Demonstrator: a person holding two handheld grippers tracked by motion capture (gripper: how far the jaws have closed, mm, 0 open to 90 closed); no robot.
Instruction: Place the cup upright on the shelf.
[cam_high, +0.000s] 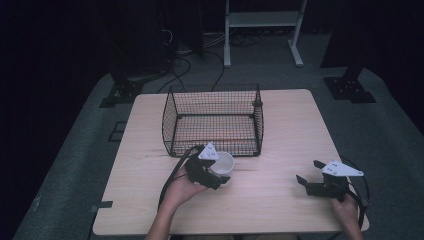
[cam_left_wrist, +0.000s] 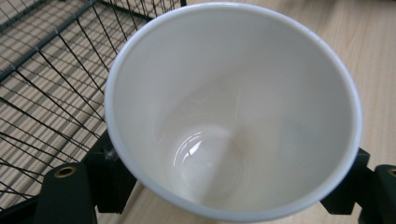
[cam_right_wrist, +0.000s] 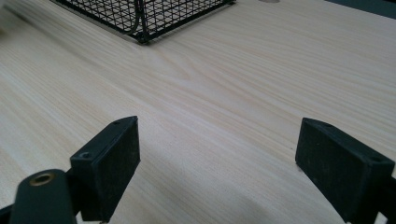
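Cup, white, glossy, tapered, empty (cam_high: 223, 164): sits at centre of the high view on the pale wooden table (cam_high: 280, 125), just in front of the black wire mesh basket (cam_high: 214, 120). Left tool (cam_high: 214, 176) is clenched on its outer wall below the rim. Judged light but rigid; smooth sides likely slippery, and the taper may let it slide down. Hold looks best across the wall near the rim. Right tool (cam_high: 309, 172), lower right, stands released, holding nothing.
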